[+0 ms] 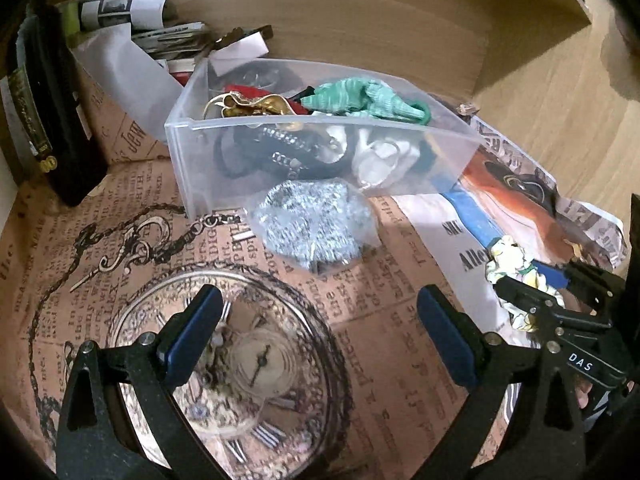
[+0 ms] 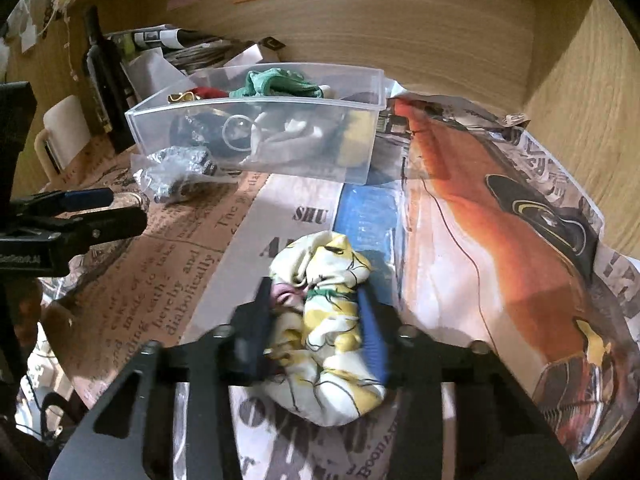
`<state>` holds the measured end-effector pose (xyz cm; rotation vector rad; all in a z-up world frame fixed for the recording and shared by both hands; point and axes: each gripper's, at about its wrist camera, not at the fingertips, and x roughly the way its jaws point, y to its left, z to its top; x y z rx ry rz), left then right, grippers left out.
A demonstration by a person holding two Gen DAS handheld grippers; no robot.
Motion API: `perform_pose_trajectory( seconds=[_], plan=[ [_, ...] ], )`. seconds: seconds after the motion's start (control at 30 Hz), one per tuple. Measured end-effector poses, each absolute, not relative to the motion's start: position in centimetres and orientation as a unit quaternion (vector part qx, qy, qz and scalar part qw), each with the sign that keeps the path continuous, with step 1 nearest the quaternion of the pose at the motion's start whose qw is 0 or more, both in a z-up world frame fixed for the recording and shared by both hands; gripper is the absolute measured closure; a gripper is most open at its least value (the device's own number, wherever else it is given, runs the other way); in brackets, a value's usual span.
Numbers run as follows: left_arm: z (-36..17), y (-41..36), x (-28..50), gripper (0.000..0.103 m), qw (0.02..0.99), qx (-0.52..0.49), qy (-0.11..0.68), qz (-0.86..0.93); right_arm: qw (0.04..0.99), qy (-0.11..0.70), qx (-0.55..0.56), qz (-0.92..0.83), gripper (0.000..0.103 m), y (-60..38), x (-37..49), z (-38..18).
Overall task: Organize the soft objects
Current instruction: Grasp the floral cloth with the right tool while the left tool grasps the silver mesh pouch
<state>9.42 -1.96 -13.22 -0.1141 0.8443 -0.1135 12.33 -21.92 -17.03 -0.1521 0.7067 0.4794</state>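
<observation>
My right gripper (image 2: 316, 320) is clamped on a crumpled white-and-yellow floral fabric scrunchie (image 2: 324, 332), blue pads pressing both its sides, down on the newspaper-print paper sheets (image 2: 224, 248) covering the wooden desk (image 2: 580, 92). My left gripper (image 1: 320, 336) hangs wide apart, nothing between the jaws, over the printed pocket-watch picture (image 1: 240, 364). Beyond stands a clear plastic rectangular bin (image 1: 280, 148) holding a green pleated fabric scrunchie (image 1: 360, 100) plus white, black and red soft bits. A silvery glitter bundle in clear wrap (image 1: 316, 224) lies touching the bin's front wall.
</observation>
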Motion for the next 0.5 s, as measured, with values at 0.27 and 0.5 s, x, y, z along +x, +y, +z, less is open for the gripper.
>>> perform_pose_trajectory(
  seconds=[0.27,0.5],
  plan=[
    [-12.8,-0.9,12.6,0.004,0.905,-0.067,0.418,-0.042,0.916,0.315,-0.055,0.242,0.081,-22.0,13.5,-14.8],
    [-14.2,-0.7,15.8,0.004,0.889,-0.075,0.45,-0.044,0.923,0.287,-0.04,0.252,0.08,-21.6,14.4,-12.7]
  ],
)
